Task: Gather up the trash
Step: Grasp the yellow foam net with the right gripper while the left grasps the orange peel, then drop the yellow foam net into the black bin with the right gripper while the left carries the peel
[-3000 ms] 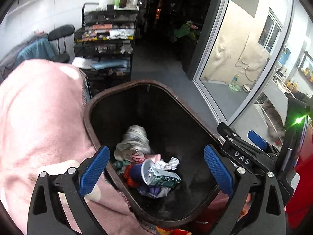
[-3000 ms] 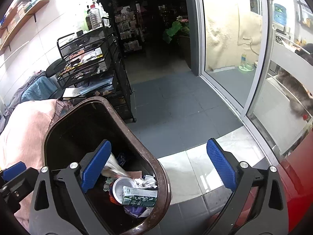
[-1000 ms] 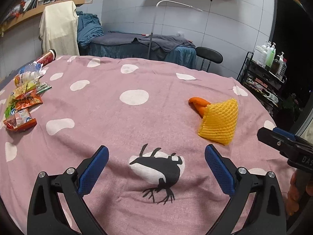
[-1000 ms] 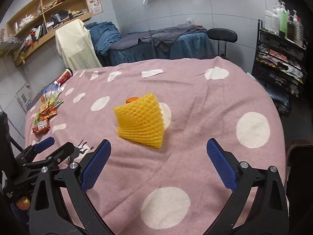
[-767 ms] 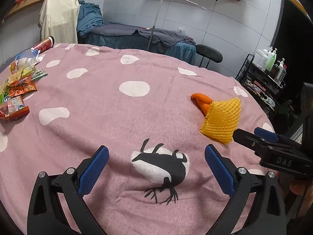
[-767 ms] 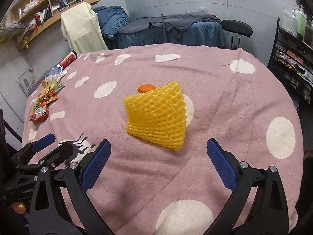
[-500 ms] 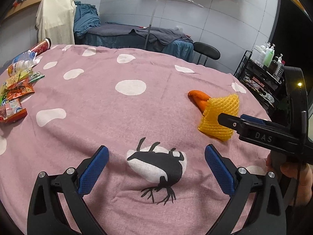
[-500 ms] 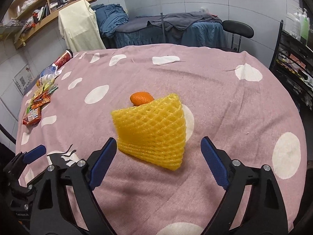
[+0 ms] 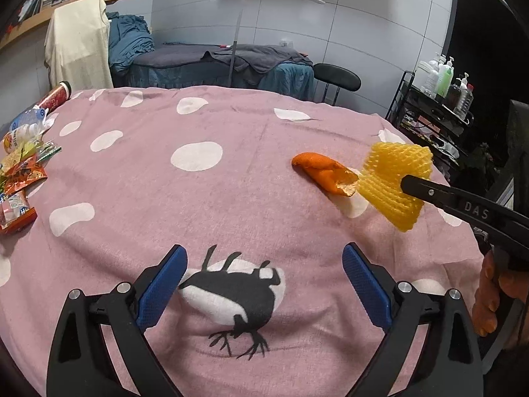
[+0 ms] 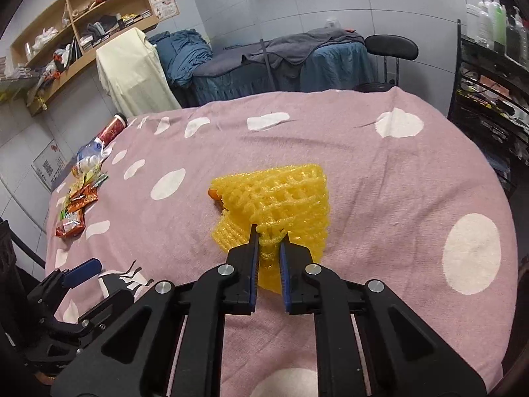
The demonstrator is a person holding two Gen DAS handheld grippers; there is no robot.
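Our right gripper [image 10: 268, 243] jaws closing, pinching yellow foam net [image 10: 281, 195]; net hides most of orange peel [image 9: 325, 172], prob. touching. Left gripper [image 9: 263, 286] wide, empty.

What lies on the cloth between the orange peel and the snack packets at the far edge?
Nothing: in the left wrist view, only bare dotted cloth separates the orange peel from the snack packets.
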